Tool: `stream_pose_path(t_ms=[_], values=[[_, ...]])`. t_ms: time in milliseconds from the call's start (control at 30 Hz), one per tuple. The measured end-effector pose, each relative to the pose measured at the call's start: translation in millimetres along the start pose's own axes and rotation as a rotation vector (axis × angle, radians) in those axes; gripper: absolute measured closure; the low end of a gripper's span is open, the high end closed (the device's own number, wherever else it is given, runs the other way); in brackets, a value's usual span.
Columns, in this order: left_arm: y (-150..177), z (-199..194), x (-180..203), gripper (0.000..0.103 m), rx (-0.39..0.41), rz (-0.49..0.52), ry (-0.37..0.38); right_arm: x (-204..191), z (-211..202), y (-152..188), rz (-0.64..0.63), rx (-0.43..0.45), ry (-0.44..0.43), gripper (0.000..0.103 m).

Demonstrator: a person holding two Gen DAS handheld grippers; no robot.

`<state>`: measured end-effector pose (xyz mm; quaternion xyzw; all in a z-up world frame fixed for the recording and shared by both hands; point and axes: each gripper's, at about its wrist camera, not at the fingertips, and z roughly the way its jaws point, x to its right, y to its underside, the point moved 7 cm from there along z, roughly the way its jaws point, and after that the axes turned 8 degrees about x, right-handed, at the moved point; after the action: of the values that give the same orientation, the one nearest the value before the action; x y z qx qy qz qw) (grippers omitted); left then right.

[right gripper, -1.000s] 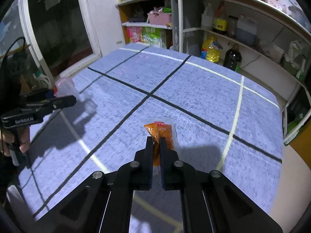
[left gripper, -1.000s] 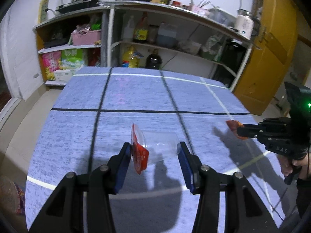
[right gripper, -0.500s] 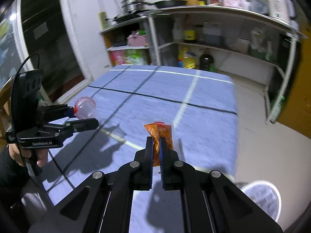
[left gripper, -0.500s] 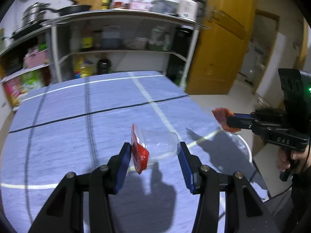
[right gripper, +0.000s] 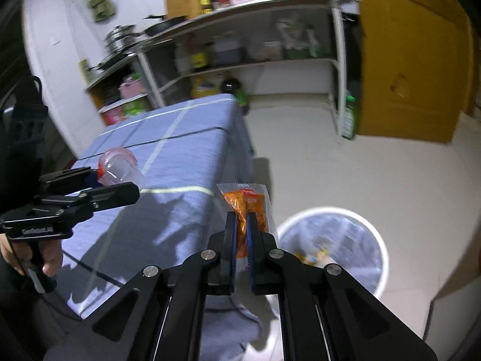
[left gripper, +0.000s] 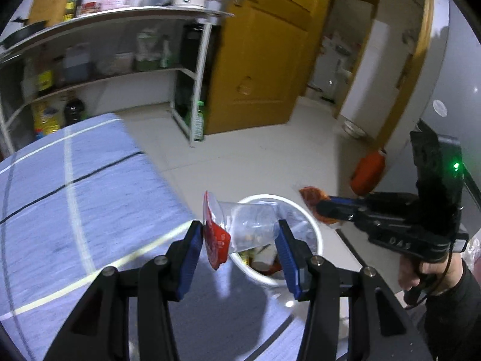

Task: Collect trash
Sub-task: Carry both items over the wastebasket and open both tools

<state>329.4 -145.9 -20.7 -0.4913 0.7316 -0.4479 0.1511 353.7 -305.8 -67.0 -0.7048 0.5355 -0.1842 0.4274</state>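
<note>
now the clear plastic cup with a peeled red foil lid [left gripper: 246, 225] lies on its side between the blue pads of the left gripper [left gripper: 239, 242], which is clamped on it part-way open, lid end against one pad and base against the other. it hangs above the near rim of the round white waste bin [left gripper: 315, 240], which stands on the pale floor just beside the corner of the table and already has scraps inside. the orange snack packet in clear wrap [right gripper: 249, 207] is pinched flat between the narrow, closed fingers of the right gripper [right gripper: 241, 237], most of the packet sticking out past the tips. in the right wrist view it sits to the left of the bin, over the gap between bin and table edge. the blue tablecloth with black and white stripes [right gripper: 168, 150] lies left of the bin. a hand in a dark sleeve [left gripper: 433, 273] grips the right tool's handle, right of the bin. beyond the bin stand a yellow wooden door [left gripper: 264, 60] and white open shelves with bottles and pans [right gripper: 240, 51], both blurred.
</note>
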Motion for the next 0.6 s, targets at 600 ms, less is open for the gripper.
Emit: stream_pose_path(t_ms=[600], values=[[23.2, 147.1, 64.9, 0.051, -0.279, 0.049, 0.034, 130.3, 50.5, 40.1, 0.231, -0.133, 0.138, 0.096]])
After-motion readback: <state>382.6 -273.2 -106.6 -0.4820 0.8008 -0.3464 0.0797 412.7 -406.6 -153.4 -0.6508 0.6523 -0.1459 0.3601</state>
